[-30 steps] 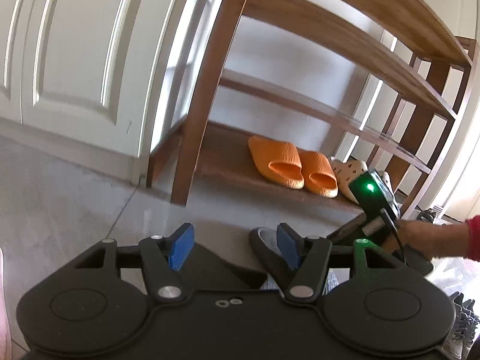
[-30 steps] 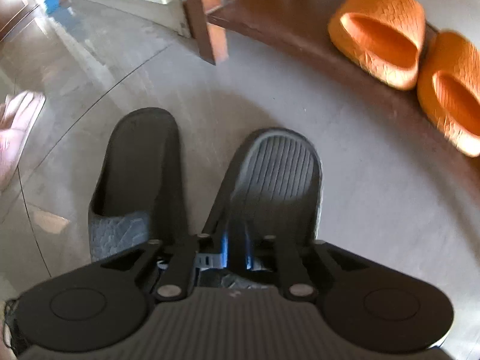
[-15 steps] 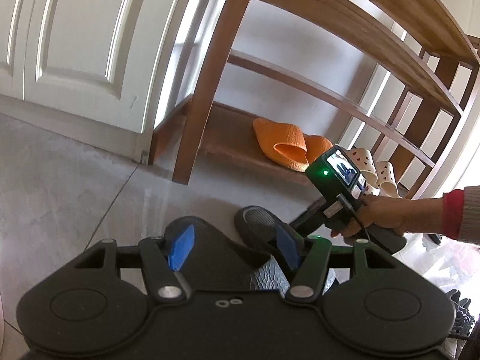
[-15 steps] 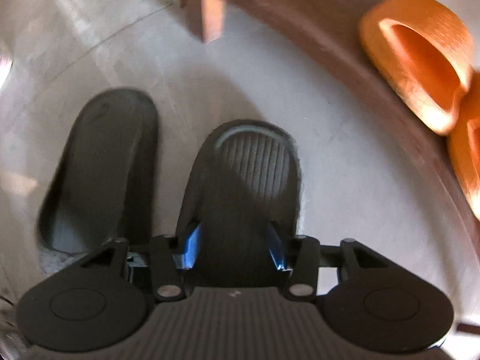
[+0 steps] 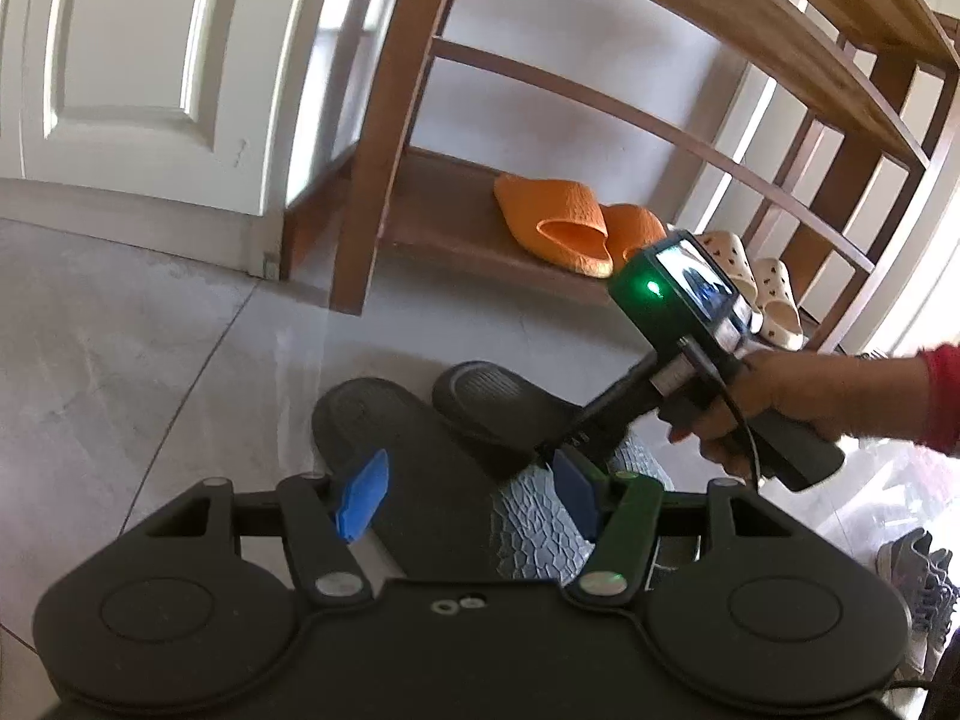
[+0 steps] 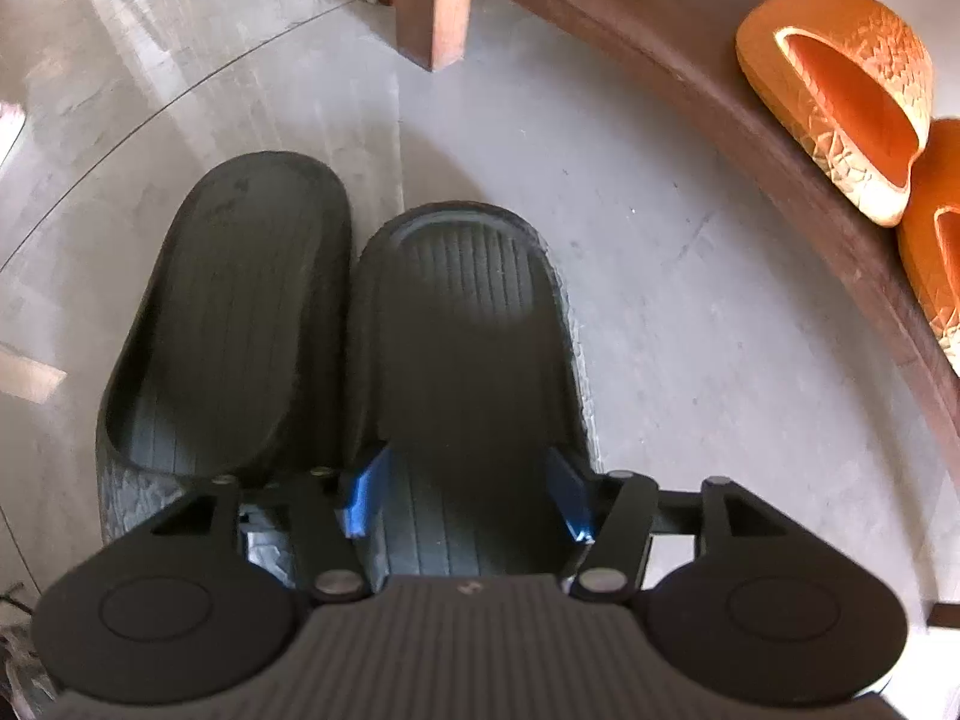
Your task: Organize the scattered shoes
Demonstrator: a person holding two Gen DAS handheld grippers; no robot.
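Dark grey slippers (image 6: pixel 336 324), ribbed insoles, cracked-scale texture on paler grey straps. Orange slippers (image 5: pixel 558 222), same cracked pattern. Cream slippers (image 5: pixel 756 282) with dark spots. Brown wooden shoe rack (image 5: pixel 384 168). White panelled door (image 5: pixel 132 60). Pale grey floor (image 5: pixel 138 372). Red sleeve (image 5: pixel 942 396). Blue pads (image 6: pixel 363 495).

The left wrist view sits low over the floor (image 5: pixel 150 360), angled forward and down past its own fingers toward the shoe rack (image 5: pixel 384 180) and door (image 5: pixel 132 60), close to the dark slippers (image 5: pixel 420 468). The right wrist view looks almost straight down, close above the same slippers. Both share the slippers, the orange slippers (image 6: pixel 840 90), the rack's bottom shelf and the floor.
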